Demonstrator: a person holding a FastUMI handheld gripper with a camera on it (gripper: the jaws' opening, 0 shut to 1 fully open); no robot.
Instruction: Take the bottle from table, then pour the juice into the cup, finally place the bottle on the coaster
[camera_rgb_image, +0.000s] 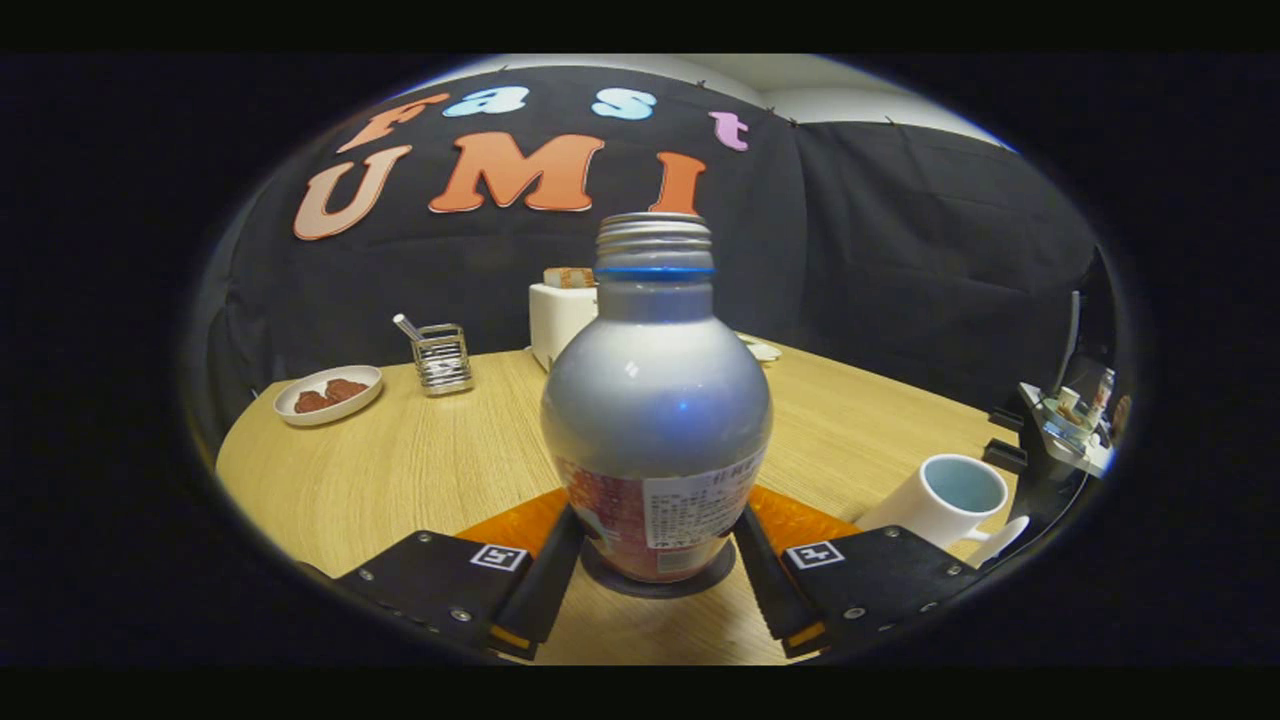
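Since the round-bellied silver metal bottle (655, 400) looks smooth and slippery, the gripper (655, 570) pinches its labelled base; white mug (940, 500) at three o'clock.

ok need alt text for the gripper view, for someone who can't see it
A capless silver bottle stands on a dark round coaster between the gripper fingers, which flank its base on a wooden table. A white mug sits right; a plate, utensil rack and toaster lie beyond.
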